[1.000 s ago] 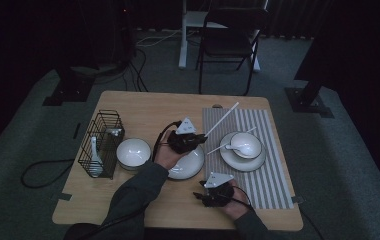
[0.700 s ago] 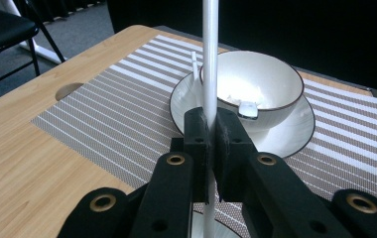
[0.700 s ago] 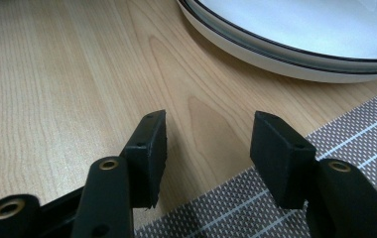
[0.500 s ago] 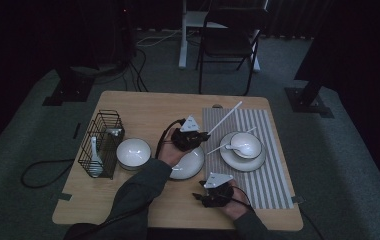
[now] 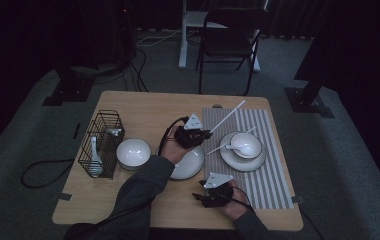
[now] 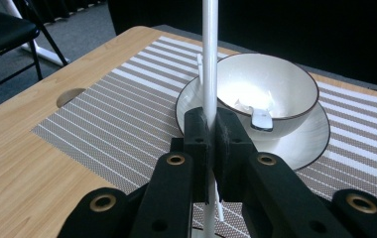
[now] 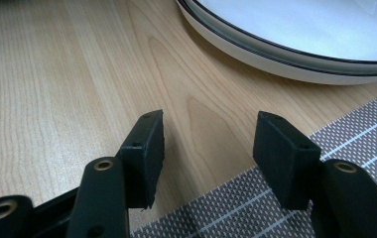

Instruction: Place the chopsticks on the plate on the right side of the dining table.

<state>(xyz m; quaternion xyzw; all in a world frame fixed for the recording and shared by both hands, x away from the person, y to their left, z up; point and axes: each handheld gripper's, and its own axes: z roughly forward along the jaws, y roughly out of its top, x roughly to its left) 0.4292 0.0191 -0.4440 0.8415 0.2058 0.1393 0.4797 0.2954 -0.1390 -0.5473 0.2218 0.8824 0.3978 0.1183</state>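
Left gripper [image 5: 204, 134] has its jaws clamped together on a long white chopstick [image 5: 227, 116], which runs up and away from the pads toward the far edge of the striped placemat [image 5: 268, 170]. In the left gripper view the chopstick [image 6: 210, 64] stands straight up out of the closed pads, and a second thin white stick shows just behind it, though I cannot tell whether that one is pinched too. Just ahead of this gripper [image 6: 211, 130], on the placemat [image 6: 107, 124], sits a white bowl [image 6: 268, 84] with a dark rim, resting on a matching plate [image 6: 305, 144]; a white spoon [image 6: 262, 118] lies inside the bowl. Right under the holding hand, on the bare wood of the desk [image 5: 143, 102], sits another white dish [image 5: 190, 165].

Right gripper [image 5: 201, 196] hangs low over the near part of the desk, jaws apart with nothing between them; they have just been opening a little. In the right gripper view its pads [image 7: 146, 148] hover over bare wood [image 7: 52, 74], with the placemat's edge [image 7: 355, 134] just beside one jaw and the rim of the white dish [image 7: 285, 54] a little way ahead of the gripper [image 7: 207, 148].

Well off beyond the left gripper's hand stand a second white bowl [image 5: 133, 151] and a black wire rack [image 5: 101, 142] with a white spoon [image 5: 94, 157] leaning inside.
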